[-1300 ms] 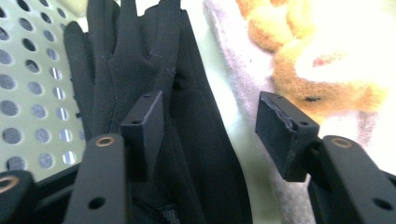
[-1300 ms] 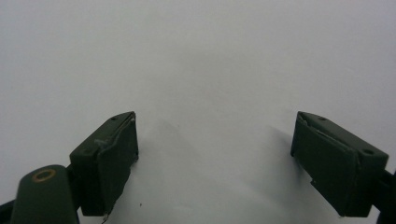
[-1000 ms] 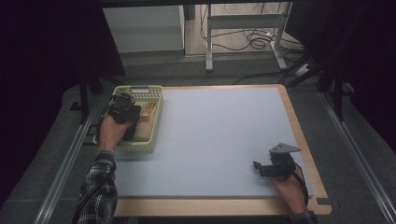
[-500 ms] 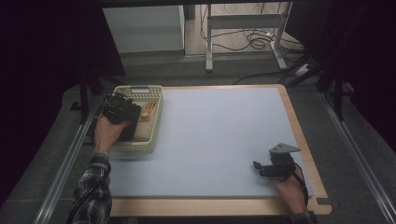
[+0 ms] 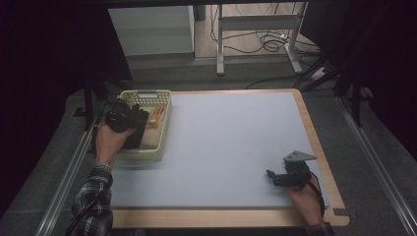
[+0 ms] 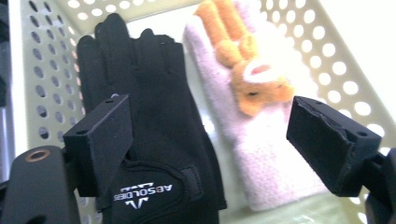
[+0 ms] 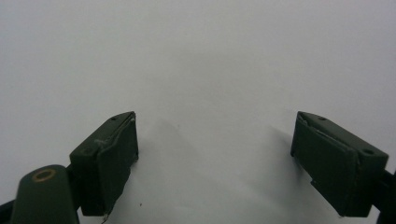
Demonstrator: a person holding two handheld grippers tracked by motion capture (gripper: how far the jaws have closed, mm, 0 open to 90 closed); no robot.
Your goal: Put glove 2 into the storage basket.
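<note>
The left gripper point(image 6: 210, 144) hung over the basket point(image 5: 162, 129), its fingers point(image 6: 100, 140) just spreading, nothing between them; below lay a black glove point(image 6: 154, 140) beside a pink glove point(image 6: 261, 154); the right gripper point(image 7: 215, 163) gaped over bare counter point(image 5: 236, 147).

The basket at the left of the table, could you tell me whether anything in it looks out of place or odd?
Nothing stands out. The basket sits upright on the table, holding a black glove and a pink fleece glove with an orange animal figure, lying flat side by side. The left claw hovers open above them.
</note>
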